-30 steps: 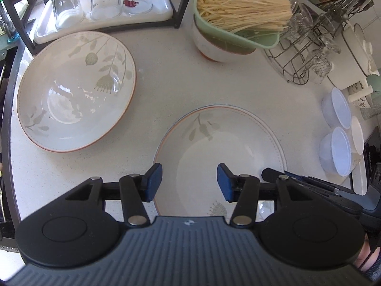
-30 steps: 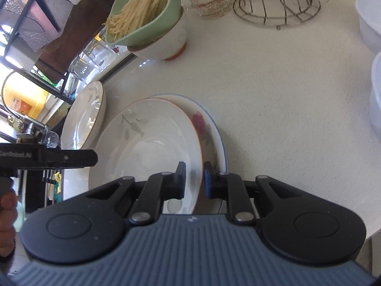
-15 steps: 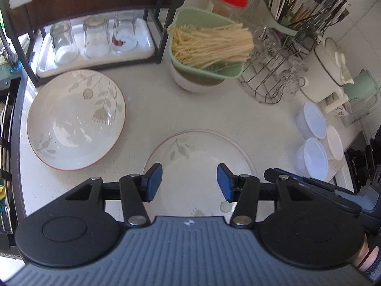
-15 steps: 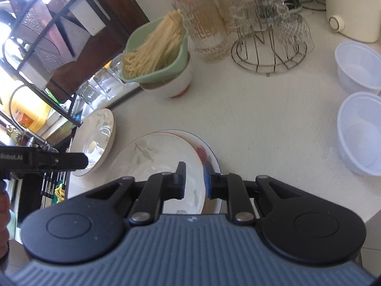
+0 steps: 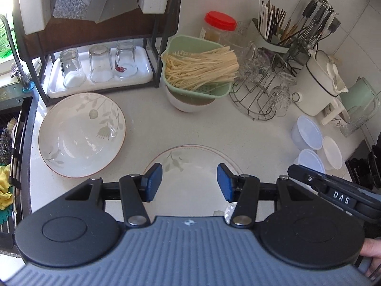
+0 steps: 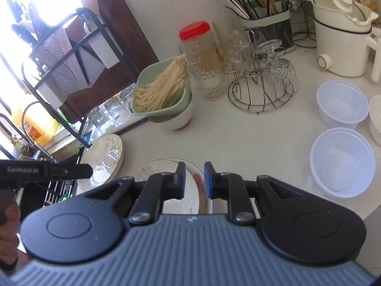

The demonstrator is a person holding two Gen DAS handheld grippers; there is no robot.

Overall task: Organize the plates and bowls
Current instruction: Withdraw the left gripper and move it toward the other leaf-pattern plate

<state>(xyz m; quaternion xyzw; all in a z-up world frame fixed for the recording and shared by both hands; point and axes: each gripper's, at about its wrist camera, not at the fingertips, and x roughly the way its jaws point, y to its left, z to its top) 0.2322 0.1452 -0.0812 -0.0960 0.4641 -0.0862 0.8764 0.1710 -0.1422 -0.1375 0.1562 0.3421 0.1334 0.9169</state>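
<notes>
Left gripper (image 5: 189, 182): fingers half-wide and empty above the near stacked plates (image 5: 190, 166) on the table (image 5: 214, 128). Right gripper (image 6: 194, 181): fingers narrow, holding nothing. A leaf-patterned bowl (image 5: 82, 134) sits left; plastic bowls (image 6: 341, 160) right.

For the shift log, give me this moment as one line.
phase: plates stacked | left gripper: open, empty | right gripper: narrowly open, empty | leaf plate: on flowered plate
</notes>
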